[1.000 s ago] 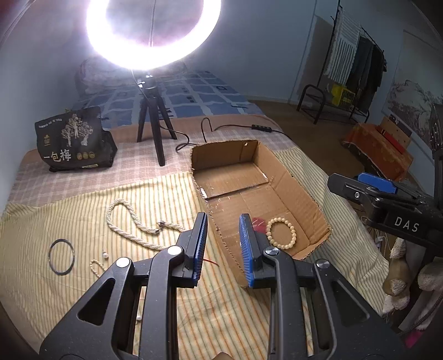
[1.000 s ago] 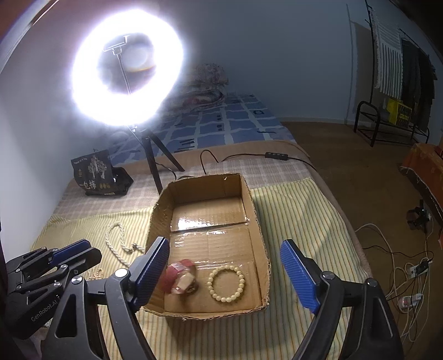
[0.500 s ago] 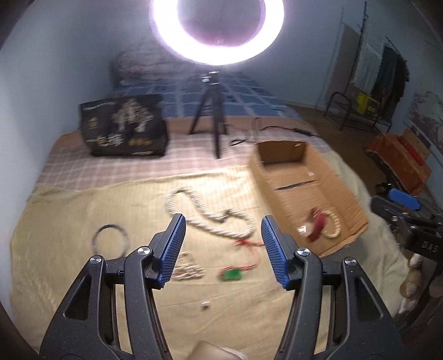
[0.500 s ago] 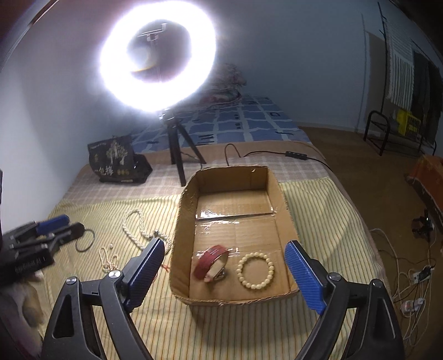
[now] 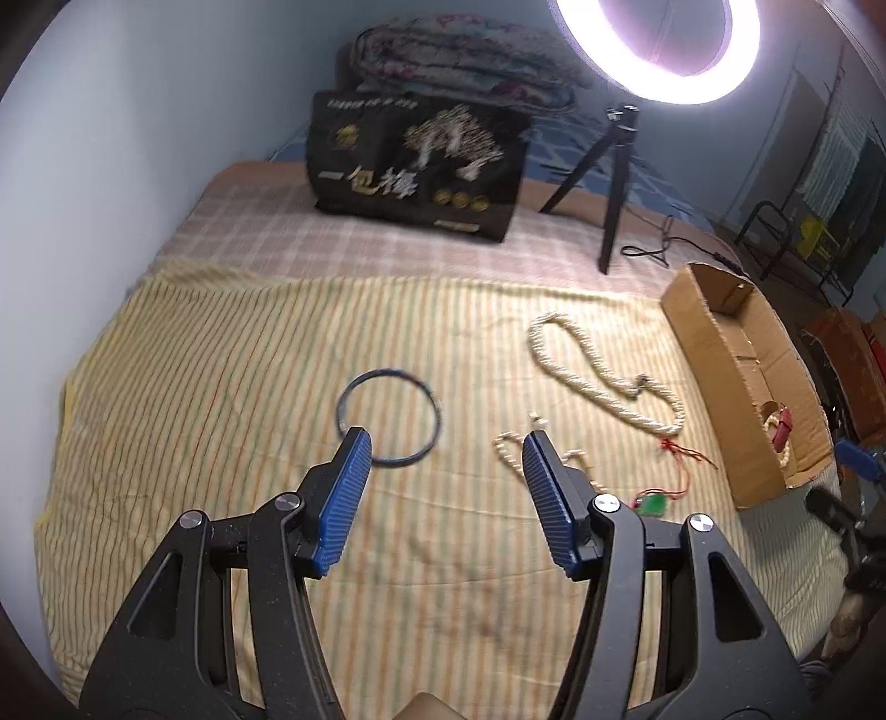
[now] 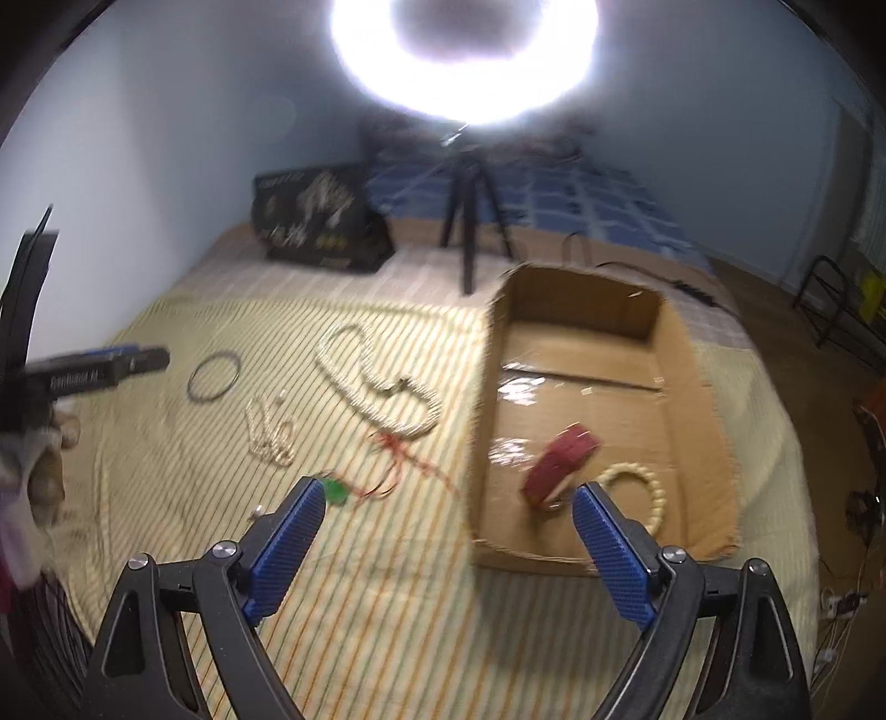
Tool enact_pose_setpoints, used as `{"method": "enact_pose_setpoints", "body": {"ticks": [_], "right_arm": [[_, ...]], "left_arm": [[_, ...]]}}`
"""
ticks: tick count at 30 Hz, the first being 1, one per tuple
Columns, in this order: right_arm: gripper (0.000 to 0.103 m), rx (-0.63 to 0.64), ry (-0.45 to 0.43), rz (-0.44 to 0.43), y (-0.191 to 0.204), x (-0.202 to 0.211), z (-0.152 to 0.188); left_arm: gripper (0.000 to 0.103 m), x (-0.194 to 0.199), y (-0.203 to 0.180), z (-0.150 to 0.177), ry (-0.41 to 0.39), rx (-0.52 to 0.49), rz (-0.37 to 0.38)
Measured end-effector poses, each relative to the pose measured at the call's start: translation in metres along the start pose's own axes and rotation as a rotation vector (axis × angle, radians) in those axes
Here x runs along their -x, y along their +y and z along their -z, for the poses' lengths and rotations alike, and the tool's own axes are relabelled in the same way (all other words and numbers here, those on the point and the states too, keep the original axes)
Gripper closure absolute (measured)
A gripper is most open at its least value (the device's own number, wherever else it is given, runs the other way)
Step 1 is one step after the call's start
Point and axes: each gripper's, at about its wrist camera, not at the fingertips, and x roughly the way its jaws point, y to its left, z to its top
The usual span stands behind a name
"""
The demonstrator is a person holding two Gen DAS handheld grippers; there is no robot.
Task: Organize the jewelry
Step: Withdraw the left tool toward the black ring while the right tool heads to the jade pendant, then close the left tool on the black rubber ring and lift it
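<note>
Left wrist view: the left gripper [image 5: 440,443] hangs over the striped bedspread [image 5: 221,387] with its jaws apart and nothing between them; they have just been opening. Its left pad tip lies over the near edge of the dark bangle [image 5: 389,414], and its right pad tip hides part of a small pale bead string [image 5: 509,446] just right of the bangle. Further right of the bangle lies a green pendant on red cord [image 5: 653,503], and beyond that a long cream bead necklace [image 5: 598,382] curls on the spread. Right of the necklace stands the cardboard box [image 5: 714,354], holding a red bracelet [image 5: 782,429] and a pale bead bracelet [image 5: 786,457]. Behind the bangle, further up the bed, a black bag [image 5: 415,166] stands, with a ring light [image 5: 653,50] on a tripod [image 5: 612,183] to its right.

Right wrist view, blurred: the right gripper [image 6: 448,498] is released wide and empty, its left pad near the green pendant and its right pad over the box's near end, beside the red bracelet.
</note>
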Motion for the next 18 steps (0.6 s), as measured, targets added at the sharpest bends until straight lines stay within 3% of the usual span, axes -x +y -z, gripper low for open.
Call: {"method": "enact_pose_setpoints", "body": {"ticks": [10,13,18], "right_arm": [[0.039,0.113,0.135,-0.15,0.034,-0.048,0.004],[0.043,0.143,0.155,-0.158,0.041,-0.057,0.004],[0.049,0.164,0.186,-0.19,0.051,-0.069,0.003]], "left_arm": [[0.045,-0.041,0.048,0.002,0.114,0.089,0.031],[0.054,-0.055,0.059,0.001,0.145,0.121,0.025],[0.06,-0.081,0.074,-0.004,0.185,0.171,0.024]]}}
